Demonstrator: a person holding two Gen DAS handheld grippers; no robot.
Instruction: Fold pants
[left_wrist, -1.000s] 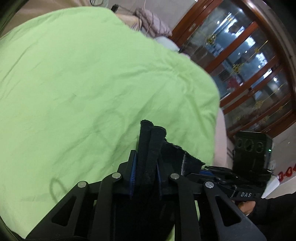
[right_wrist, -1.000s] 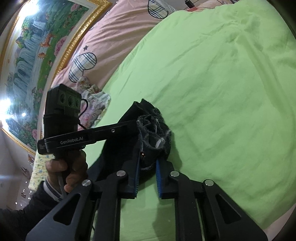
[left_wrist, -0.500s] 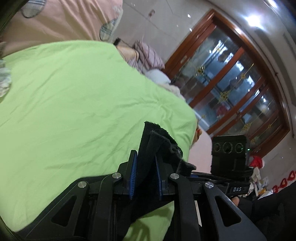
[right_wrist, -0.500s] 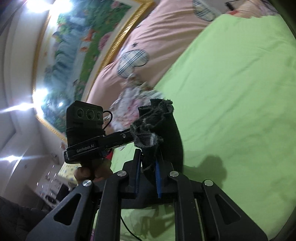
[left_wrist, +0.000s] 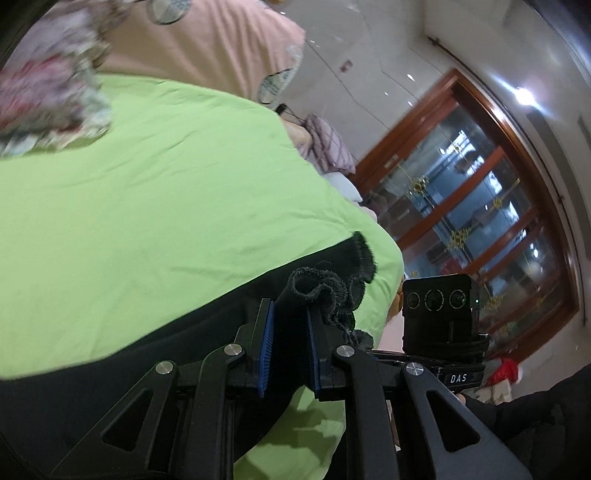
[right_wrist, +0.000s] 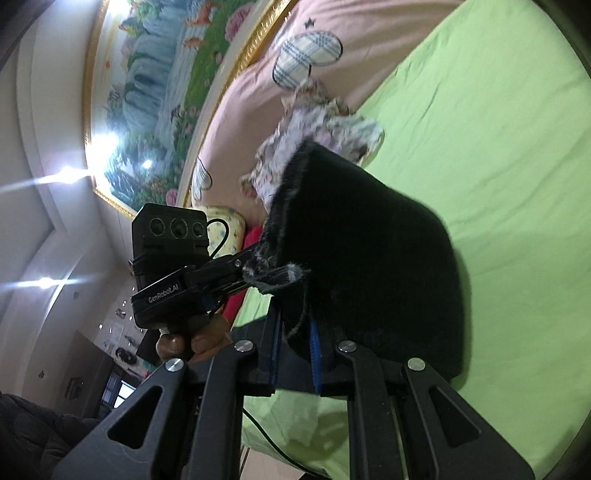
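- Black pants (left_wrist: 110, 369), lifted above a bed covered in a lime-green sheet (left_wrist: 147, 203), hanging between two claws held side by side.
- Left claw (left_wrist: 288, 347) pinched tight on a bunched, frayed hem edge; blue ribbed pads (left_wrist: 266, 350) pressed into the cloth from both sides.
- Right claw (right_wrist: 295, 350) likewise clamped on a thick gather of the same dark fabric (right_wrist: 369, 258), with a ragged, greyish fringe showing at the upper edge.
- Likely soft, limp and fairly light: cloth drapes and sags rather than holding any shape, so probably no support between grip points.
- Surface matte and slightly fuzzy, seemingly knit or fleece; slipping out of ribbed pads judged unlikely, though frayed threads could snag.
- Best hold judged at hem or waistband corners, where doubled layers give more bulk to pinch.
- Sheet smooth with shallow wrinkles, a good flat bed for laying the fold down.
- Beyond it, a pink quilt (right_wrist: 258, 74) with plaid oval patches and a crumpled floral cloth (right_wrist: 314, 122).
- Framed landscape painting (right_wrist: 166, 74) on one wall; wood-framed glass doors (left_wrist: 480, 221) on another.
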